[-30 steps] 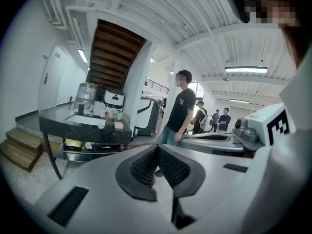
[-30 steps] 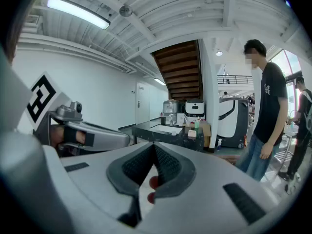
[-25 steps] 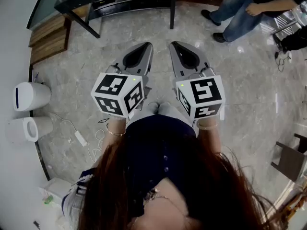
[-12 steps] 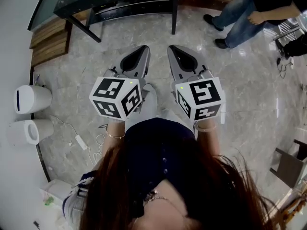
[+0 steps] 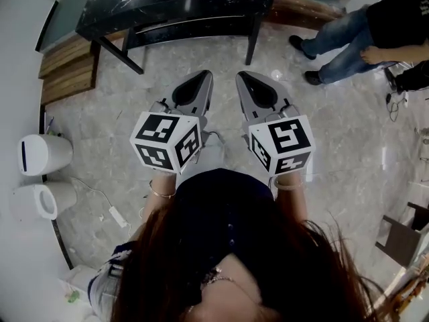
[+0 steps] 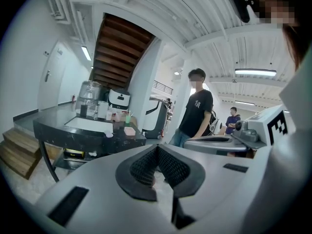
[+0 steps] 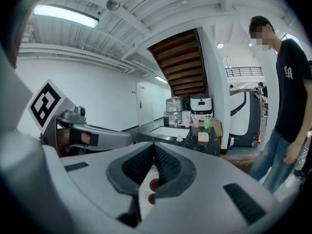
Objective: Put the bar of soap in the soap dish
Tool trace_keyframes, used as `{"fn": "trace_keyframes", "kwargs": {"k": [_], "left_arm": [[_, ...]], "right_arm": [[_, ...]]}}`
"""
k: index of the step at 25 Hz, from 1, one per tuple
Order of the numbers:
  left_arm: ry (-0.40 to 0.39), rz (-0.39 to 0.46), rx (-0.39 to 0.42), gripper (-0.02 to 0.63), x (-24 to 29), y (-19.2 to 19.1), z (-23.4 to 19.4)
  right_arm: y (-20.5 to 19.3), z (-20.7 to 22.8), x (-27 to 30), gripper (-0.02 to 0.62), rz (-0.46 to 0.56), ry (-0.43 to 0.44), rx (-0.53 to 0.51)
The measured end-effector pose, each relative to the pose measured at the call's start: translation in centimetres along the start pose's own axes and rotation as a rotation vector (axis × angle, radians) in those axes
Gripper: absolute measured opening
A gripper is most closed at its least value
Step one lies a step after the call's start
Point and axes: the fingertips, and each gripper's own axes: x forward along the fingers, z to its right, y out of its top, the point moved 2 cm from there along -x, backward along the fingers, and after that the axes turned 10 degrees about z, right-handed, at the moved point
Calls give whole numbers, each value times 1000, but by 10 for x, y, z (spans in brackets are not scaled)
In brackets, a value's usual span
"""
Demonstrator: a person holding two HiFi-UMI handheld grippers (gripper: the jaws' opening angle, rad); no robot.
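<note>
Cut off: black table [image 5: 167, 9], far side past head view's top edge | Cut off: bystander [image 5: 335, 32], only legs and a hand | Too small: pink block [image 6: 129, 130] on table, soap or dish unclear

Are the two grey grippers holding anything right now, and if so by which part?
Nothing is held: the grey left gripper and the grey right gripper both have their jaws closed together, empty.
</note>
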Motion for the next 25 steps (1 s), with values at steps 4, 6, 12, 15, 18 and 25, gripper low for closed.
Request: {"fn": "trace_keyframes", "kwargs": {"k": [4, 6, 12, 15, 18, 25], "left_arm": [[-5, 1, -7, -8, 16, 14, -47], [-9, -1, -13, -8, 24, 18, -68], [-16, 0, -37, -8, 47, 25, -118], [-17, 3, -45, -8, 57, 30, -135], [-20, -5, -53, -8, 70, 31, -147], [-8, -19, -65, -8, 112, 33, -175]], "right_arm": [[5, -1, 53, 9, -9, -5, -3], [6, -1, 77, 9, -15, -11, -1], [4, 3, 131, 9, -35, -23, -8], [6, 7, 150, 9, -41, -23, -9], [5, 15, 167, 9, -54, -22, -2], [-1, 47, 207, 9, -75, -19, 18]]}}
